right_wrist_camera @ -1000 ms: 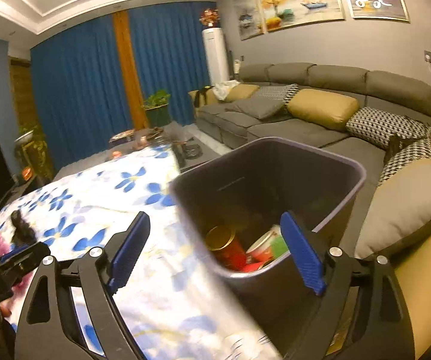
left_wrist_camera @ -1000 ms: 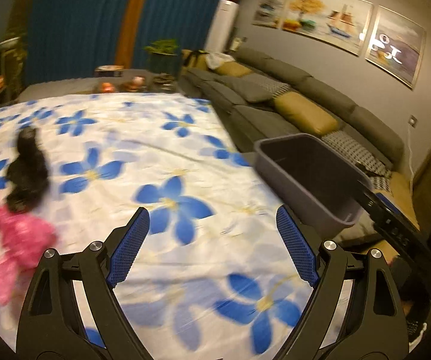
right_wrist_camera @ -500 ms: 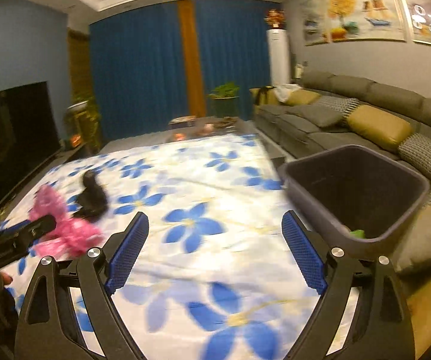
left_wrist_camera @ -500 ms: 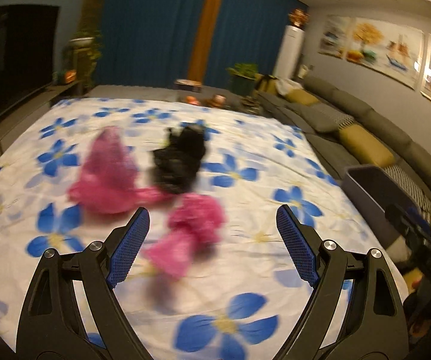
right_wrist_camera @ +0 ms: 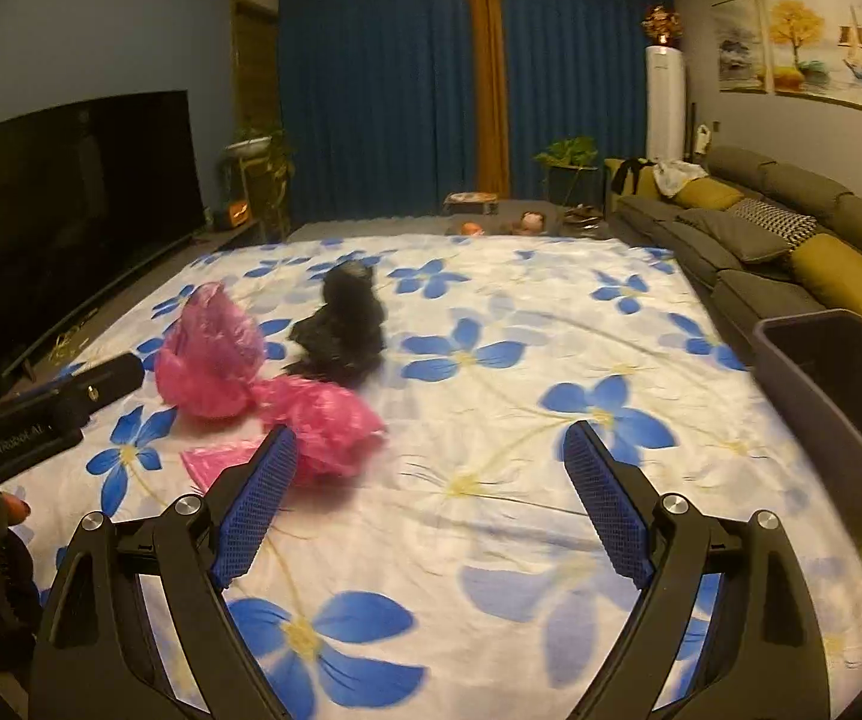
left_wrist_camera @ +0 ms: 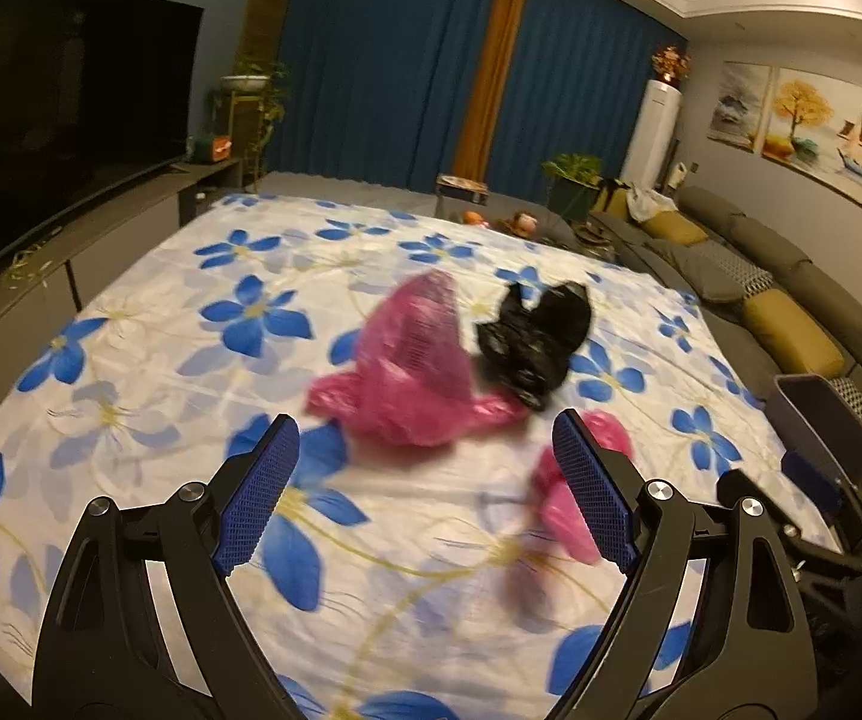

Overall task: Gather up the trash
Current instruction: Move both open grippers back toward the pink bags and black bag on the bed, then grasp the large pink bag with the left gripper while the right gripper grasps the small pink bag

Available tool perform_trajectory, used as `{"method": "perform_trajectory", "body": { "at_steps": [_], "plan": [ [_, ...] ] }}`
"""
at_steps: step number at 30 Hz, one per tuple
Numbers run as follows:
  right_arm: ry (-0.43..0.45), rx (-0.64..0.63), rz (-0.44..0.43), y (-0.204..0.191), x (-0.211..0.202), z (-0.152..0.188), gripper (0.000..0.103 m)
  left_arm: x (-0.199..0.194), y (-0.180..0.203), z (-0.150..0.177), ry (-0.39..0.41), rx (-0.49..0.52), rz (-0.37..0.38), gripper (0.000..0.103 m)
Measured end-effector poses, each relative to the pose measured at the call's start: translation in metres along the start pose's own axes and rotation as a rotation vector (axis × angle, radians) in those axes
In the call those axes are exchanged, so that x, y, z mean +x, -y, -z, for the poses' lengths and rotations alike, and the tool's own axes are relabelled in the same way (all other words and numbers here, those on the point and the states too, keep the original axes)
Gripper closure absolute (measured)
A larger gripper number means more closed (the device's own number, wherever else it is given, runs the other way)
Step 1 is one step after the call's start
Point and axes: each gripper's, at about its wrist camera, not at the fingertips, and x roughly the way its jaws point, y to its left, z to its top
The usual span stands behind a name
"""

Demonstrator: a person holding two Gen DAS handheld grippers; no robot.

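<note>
Three crumpled plastic bags lie on a white sheet with blue flowers (left_wrist_camera: 131, 396). A large pink bag (left_wrist_camera: 413, 360) sits ahead of my open, empty left gripper (left_wrist_camera: 425, 492). A black bag (left_wrist_camera: 536, 330) lies just behind it, to the right. A smaller pink bag (left_wrist_camera: 563, 498) lies beside the right finger. In the right wrist view the large pink bag (right_wrist_camera: 209, 360), black bag (right_wrist_camera: 341, 324) and smaller pink bag (right_wrist_camera: 323, 426) lie left of my open, empty right gripper (right_wrist_camera: 431, 498). The grey bin (right_wrist_camera: 839, 384) stands at the right edge.
A grey sofa with yellow cushions (right_wrist_camera: 791, 240) runs along the right wall behind the bin (left_wrist_camera: 827, 432). A large dark TV (right_wrist_camera: 59, 216) stands on a low cabinet at left. Blue curtains, plants and small items on a low table (right_wrist_camera: 491, 210) are beyond the sheet.
Both grippers have swung left, away from the bin and toward the bags. The bin has slid from the middle of the right wrist view to its right edge. Both grippers stay open.
</note>
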Motion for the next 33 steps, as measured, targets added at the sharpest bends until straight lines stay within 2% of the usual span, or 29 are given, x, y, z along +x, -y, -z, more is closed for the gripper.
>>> {"method": "perform_trajectory", "body": {
  "at_steps": [4,11,15,21,27,29,33],
  "plan": [
    [-0.020,-0.004,-0.016,-0.014,0.015,-0.004,0.016,0.004,-0.012,-0.008,0.009,-0.018,-0.020,0.018],
    [-0.038,-0.029,-0.029,-0.034,0.034,-0.008,0.016,0.026,-0.009,-0.017,-0.006,0.017,-0.043,0.018],
    [-0.047,-0.035,-0.020,-0.037,0.041,-0.007,0.016,0.043,-0.009,-0.018,-0.022,0.019,-0.043,0.018],
    [-0.066,-0.029,-0.020,-0.034,0.048,-0.005,0.023,0.071,-0.012,-0.022,-0.069,0.005,-0.013,0.021],
    [-0.079,-0.034,-0.025,-0.033,0.055,-0.007,0.025,0.091,-0.013,-0.019,-0.140,-0.004,0.035,0.047],
    [-0.080,-0.035,-0.025,-0.034,0.055,-0.007,0.027,0.094,-0.013,-0.017,-0.153,0.001,0.049,0.062],
    [-0.094,-0.028,-0.024,-0.033,0.059,-0.007,0.028,0.100,-0.016,-0.014,-0.171,-0.009,0.075,0.075]
  ]
}}
